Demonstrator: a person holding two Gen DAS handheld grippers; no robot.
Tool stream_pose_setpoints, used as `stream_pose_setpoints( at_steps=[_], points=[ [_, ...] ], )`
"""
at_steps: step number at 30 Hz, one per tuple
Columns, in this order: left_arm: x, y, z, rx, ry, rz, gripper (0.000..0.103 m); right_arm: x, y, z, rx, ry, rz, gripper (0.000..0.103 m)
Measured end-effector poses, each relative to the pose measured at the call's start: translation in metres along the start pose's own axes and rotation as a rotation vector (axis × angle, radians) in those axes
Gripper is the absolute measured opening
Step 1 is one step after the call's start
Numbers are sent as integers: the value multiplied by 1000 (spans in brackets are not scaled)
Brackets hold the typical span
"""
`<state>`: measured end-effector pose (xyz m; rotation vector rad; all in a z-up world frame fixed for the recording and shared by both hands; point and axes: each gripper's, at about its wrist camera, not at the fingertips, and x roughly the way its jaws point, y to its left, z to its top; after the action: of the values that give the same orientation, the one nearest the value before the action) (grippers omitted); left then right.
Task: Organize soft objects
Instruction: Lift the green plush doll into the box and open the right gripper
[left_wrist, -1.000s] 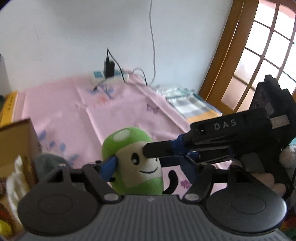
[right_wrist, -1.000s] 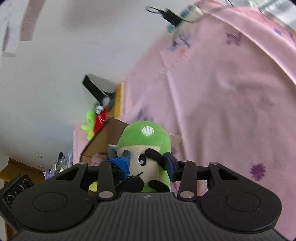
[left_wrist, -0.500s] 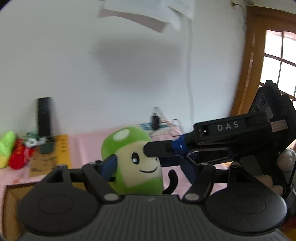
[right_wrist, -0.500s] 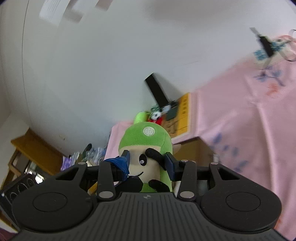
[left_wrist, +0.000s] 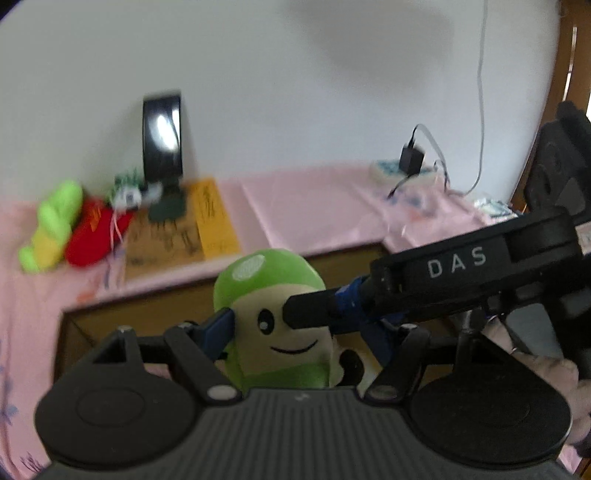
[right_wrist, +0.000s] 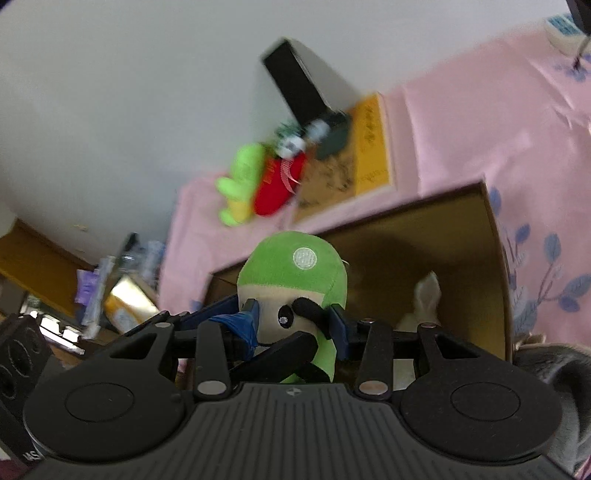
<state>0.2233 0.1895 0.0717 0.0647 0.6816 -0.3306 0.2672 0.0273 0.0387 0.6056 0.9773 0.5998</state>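
A green mushroom-cap plush (left_wrist: 273, 295) with a smiling cream face hangs between both grippers, above an open cardboard box (left_wrist: 332, 254). My left gripper (left_wrist: 299, 332) stands wide, its blue pads (left_wrist: 221, 325) against the plush's sides. In the right wrist view my right gripper (right_wrist: 293, 321) is shut on the plush (right_wrist: 291, 266) at eye height. One of its black fingers (left_wrist: 314, 310) crosses the face in the left wrist view. The box (right_wrist: 443, 236) lies just behind and below the plush, with a white plush (right_wrist: 424, 295) inside.
A lime-yellow plush (left_wrist: 51, 225) and a red plush (left_wrist: 96, 236) lie on the pink cloth (left_wrist: 314, 206) by the wall, beside a black stand (left_wrist: 162, 136). A power strip with a charger (left_wrist: 406, 166) sits far right. A grey plush (right_wrist: 546, 358) lies right of the box.
Both grippers have swung left together with the green plush still between them. The bare pink cloth and door have slid out; the box, the black stand and the wall-side plushes have come into view.
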Motion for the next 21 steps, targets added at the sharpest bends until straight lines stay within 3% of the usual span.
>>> stream_pose_setpoints(
  at_steps=[7,16,21],
  points=[
    [44,11,-13,-41,123,-35,72,15,-7,-4,-16,2,-157,27],
    [82,-18,-8,18,260,-39,73,2,3,-7,-156,-45,-300,25],
    [91,-21,-5,17,265,-53,75,-2,1,-5,-152,-61,-300,23]
  ],
)
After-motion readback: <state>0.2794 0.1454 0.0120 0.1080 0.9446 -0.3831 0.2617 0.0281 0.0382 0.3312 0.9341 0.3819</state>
